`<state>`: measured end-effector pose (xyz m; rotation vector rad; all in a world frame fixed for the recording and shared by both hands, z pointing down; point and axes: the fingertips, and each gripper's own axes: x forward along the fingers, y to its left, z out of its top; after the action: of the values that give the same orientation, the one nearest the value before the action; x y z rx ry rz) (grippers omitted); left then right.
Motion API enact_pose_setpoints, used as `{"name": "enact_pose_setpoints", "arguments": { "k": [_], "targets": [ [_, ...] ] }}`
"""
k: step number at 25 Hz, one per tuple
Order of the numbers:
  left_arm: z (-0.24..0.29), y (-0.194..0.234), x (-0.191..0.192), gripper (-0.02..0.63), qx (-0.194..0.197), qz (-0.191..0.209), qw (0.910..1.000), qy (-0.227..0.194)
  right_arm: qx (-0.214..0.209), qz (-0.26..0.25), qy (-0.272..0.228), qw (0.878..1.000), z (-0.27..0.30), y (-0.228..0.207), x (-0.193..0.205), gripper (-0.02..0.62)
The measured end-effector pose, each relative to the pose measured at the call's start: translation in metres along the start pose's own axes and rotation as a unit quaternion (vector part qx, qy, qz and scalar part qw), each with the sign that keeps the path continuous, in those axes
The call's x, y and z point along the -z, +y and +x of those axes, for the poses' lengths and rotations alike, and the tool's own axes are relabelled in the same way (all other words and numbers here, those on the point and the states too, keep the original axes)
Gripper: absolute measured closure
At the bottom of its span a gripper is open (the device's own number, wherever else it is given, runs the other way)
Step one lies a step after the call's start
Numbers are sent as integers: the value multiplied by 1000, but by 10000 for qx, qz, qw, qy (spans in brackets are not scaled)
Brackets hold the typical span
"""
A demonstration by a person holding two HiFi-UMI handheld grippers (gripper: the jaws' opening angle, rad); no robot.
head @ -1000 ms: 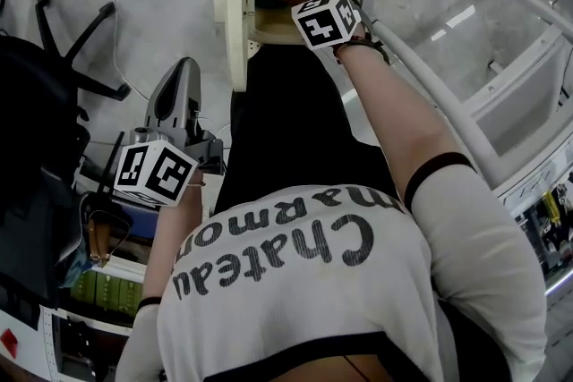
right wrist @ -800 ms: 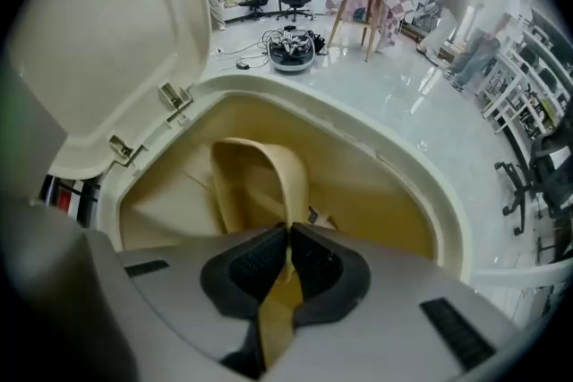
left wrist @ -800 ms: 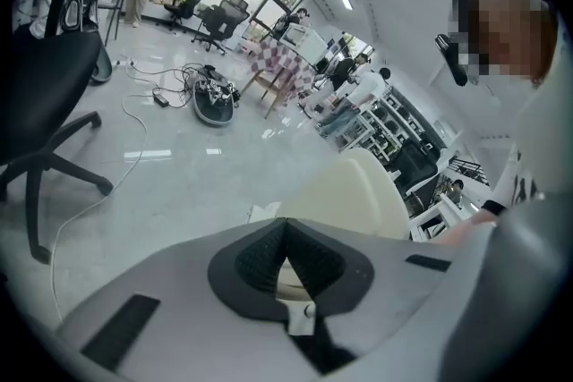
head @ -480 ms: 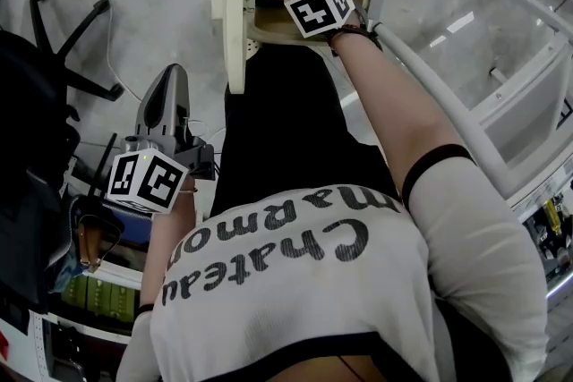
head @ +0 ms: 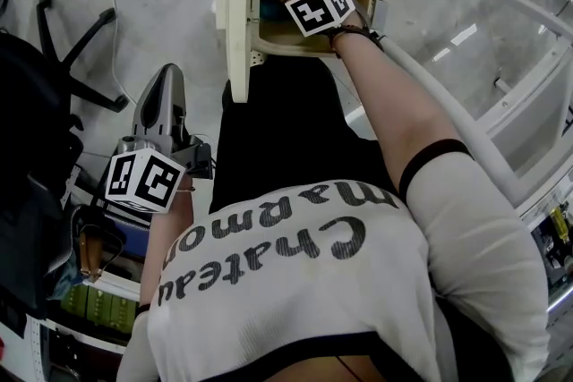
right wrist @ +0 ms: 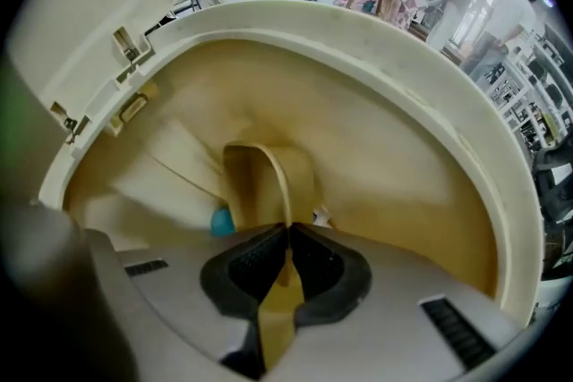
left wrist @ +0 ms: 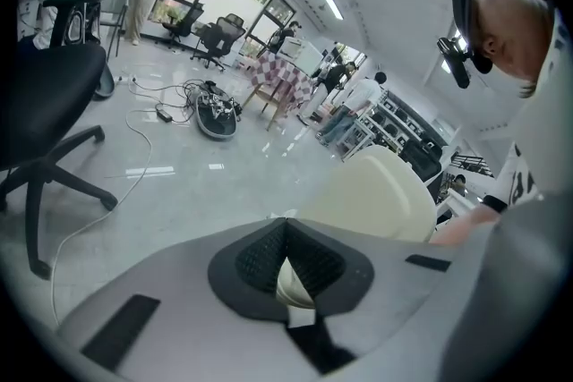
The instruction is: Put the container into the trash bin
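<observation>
Release step in hand. Right gripper [right wrist: 288,235] clamped on rim of thin-walled tan plastic container [right wrist: 255,183], held inside open cream plastic trash bin [right wrist: 421,116]. Apparently not yet resting on bottom. Left gripper [left wrist: 285,233] closed on nothing, idle, well apart. Next: part the 2 jaws, withdraw upward clear of bin rim.

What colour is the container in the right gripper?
Tan-yellow container, pinched in the right gripper; the right gripper view shows it best.

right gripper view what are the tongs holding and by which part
The right gripper pinches the tan container by its thin edge, inside the open trash bin.
</observation>
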<state>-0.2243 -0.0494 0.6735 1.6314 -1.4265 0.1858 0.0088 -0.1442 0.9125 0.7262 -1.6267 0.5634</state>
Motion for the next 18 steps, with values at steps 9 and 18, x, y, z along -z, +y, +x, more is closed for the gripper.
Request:
{"name": "enact_pose_setpoints", "arguments": {
  "k": [9, 18],
  "targets": [
    [-15, -20, -12, 584, 112, -97, 9999, -55, -35, 12, -52, 10000, -25, 5, 1, 560],
    [-63, -54, -50, 584, 82, -239, 9996, -130, -57, 568, 27, 9984, -104, 4, 7, 560]
  ]
}}
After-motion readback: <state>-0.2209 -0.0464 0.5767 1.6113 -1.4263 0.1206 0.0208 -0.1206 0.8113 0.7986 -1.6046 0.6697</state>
